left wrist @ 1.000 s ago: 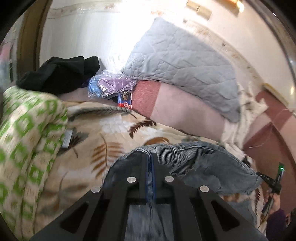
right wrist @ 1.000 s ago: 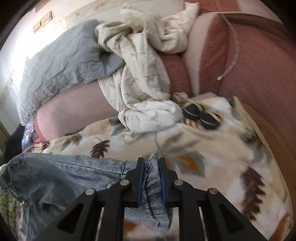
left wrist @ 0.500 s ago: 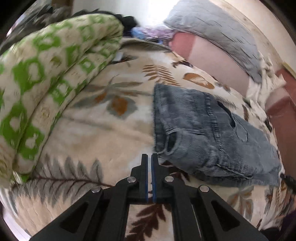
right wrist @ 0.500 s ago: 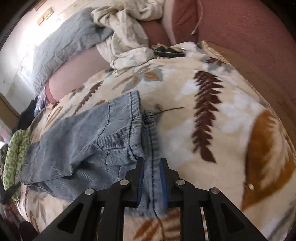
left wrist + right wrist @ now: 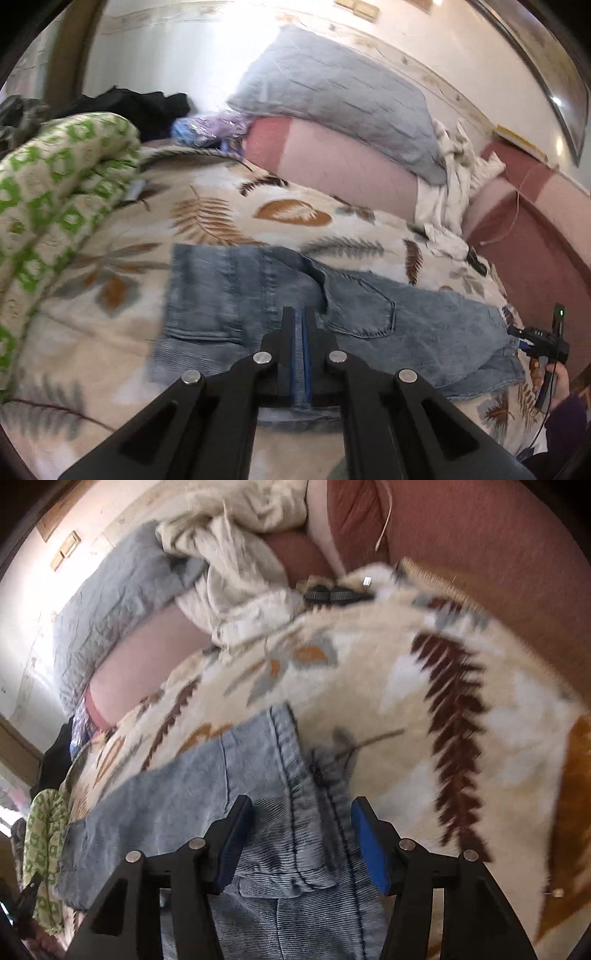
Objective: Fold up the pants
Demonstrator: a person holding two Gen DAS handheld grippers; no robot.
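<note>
The leaf-print blanket carries the denim pants, spread flat across its middle. Over the pants, the left gripper stays clenched; the right gripper, just opened, straddles their hem, released.

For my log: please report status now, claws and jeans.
Left claw shut on jeans. Right claw just opening, pads clear. Jeans flat on blanket. Nothing blocking.
</note>
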